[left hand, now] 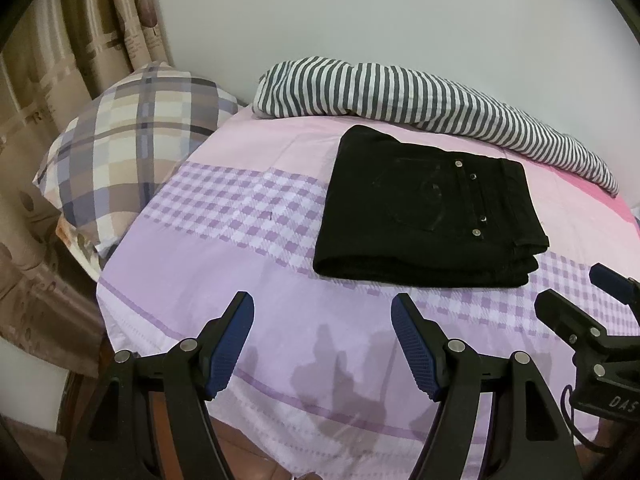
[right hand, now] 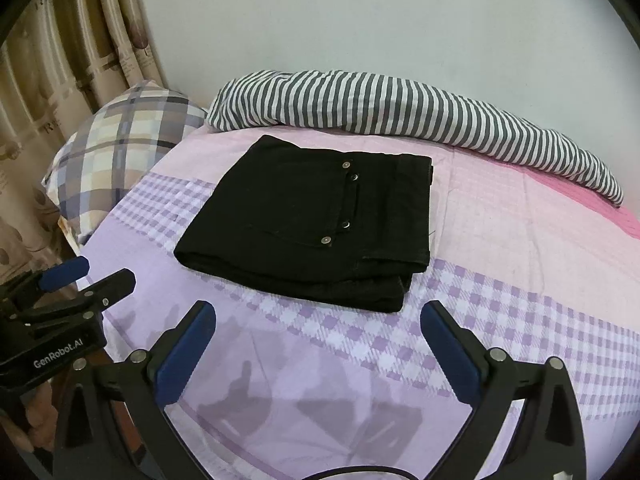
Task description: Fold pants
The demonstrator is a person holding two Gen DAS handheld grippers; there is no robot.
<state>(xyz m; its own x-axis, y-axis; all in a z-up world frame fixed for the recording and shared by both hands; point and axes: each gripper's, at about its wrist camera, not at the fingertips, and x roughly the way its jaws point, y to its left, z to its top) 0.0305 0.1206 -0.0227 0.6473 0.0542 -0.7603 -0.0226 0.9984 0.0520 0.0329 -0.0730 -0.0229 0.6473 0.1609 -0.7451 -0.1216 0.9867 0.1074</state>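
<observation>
The black pants (left hand: pixel 430 208) lie folded into a thick, roughly rectangular stack in the middle of the bed, the cloth a matte, denim-like weave with small metal rivets and buttons beside a stitched pocket; the layered fold edges show along the near right corner. Beneath them the bed sheet (left hand: pixel 224 280) is smooth cotton printed in bands of pale pink, plain lilac and lilac-and-white gingham, with a brighter pink strip toward the far right. A striped blanket (left hand: pixel 400 92), grey and white, is rolled into a long soft ridge along the plain white wall (left hand: pixel 400 8) behind the pants. A plaid pillow (left hand: pixel 132 156) in beige, brown and blue-grey squares sits at the left end of the bed, against a beige patterned curtain (left hand: pixel 60 60) hanging in vertical folds. The left gripper (left hand: pixel 322 344) hovers over the near lilac band with its jaws apart and nothing between them, its pads (left hand: pixel 228 356) ribbed blue rubber on black plastic arms with round metal pins. The right gripper (right hand: pixel 318 344) likewise hangs near the pants with its jaws spread wide and empty, not touching the fabric. In the right wrist view the left gripper's body reads "GenRobot.AI"; in the left wrist view the letters "DAS" show on the right one.
</observation>
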